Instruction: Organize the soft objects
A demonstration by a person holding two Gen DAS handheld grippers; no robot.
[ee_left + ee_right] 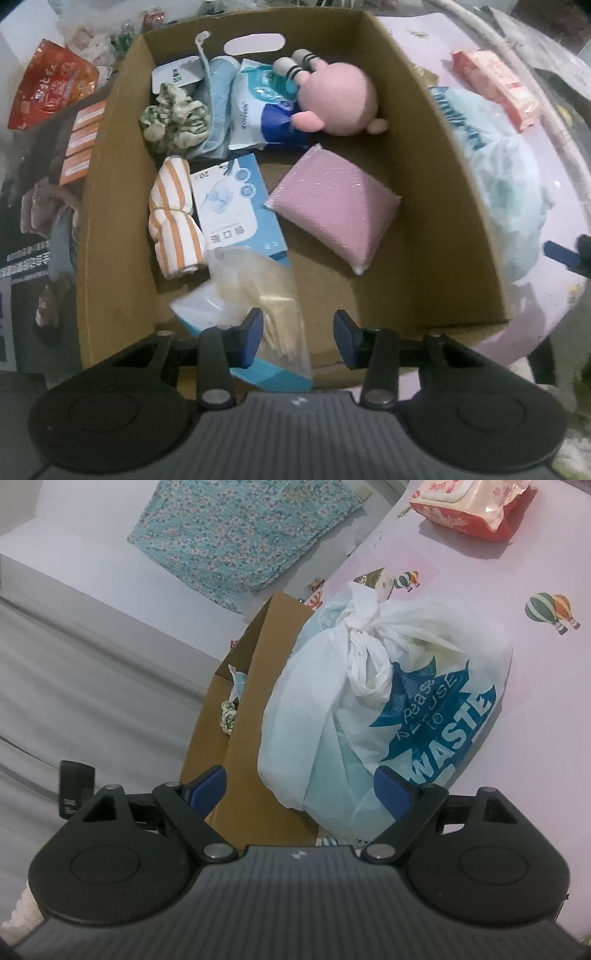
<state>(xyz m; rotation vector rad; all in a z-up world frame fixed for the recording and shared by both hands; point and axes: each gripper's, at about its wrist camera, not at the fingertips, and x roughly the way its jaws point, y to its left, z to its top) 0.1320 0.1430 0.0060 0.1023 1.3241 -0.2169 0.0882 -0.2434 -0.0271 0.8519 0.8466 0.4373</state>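
A cardboard box [413, 155] holds soft things: a pink plush doll [340, 98], a pink cushion [338, 206], an orange-striped cloth roll [173, 218], a green scrunched cloth [173, 122], wipes packs [258, 110] and a clear bag over a blue pack [255, 295]. My left gripper [298, 339] is open and empty above the box's near edge, beside the clear bag. My right gripper [301, 790] is open, its fingers either side of a knotted white plastic bag [388, 716] that lies beside the box [251, 738]. The bag also shows in the left wrist view [506, 192].
A pink balloon-print sheet [535, 572] covers the surface. A red-and-white wipes pack [476, 506] lies at the far end and shows in the left wrist view [495, 86]. A red snack bag [51, 85] and orange boxes [83, 142] lie left of the box. A floral cloth [240, 528] lies beyond.
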